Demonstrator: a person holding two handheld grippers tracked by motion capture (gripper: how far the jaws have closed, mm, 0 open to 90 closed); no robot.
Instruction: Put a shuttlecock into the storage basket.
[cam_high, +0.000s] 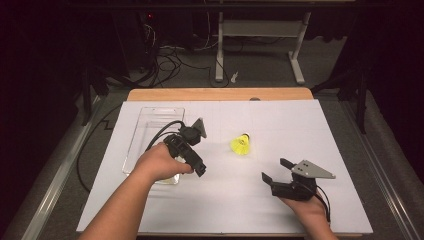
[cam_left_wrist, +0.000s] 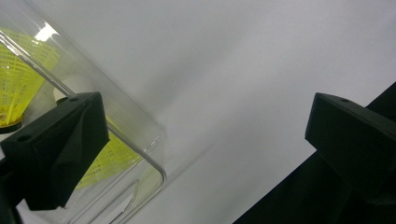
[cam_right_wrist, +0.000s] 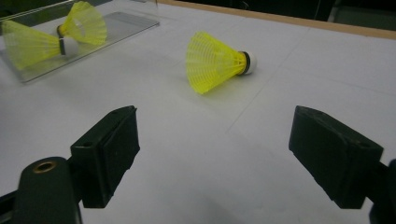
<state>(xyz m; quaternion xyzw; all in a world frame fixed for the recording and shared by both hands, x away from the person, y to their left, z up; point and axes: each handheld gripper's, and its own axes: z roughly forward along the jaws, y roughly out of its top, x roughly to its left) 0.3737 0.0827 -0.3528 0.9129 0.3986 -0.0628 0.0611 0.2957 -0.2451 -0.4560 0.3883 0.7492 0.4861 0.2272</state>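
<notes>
Right tongs, released, face the loose shuttlecock at upper centre, lined up to grab it. Left tongs, released, hover over the tray corner at lower left.

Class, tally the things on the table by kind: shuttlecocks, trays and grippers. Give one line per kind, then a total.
Yellow shuttlecocks: 3 (one loose, two in the tray)
Clear tray: 1
Grippers: 2 (left gripper, right gripper)
Total: 6
</notes>
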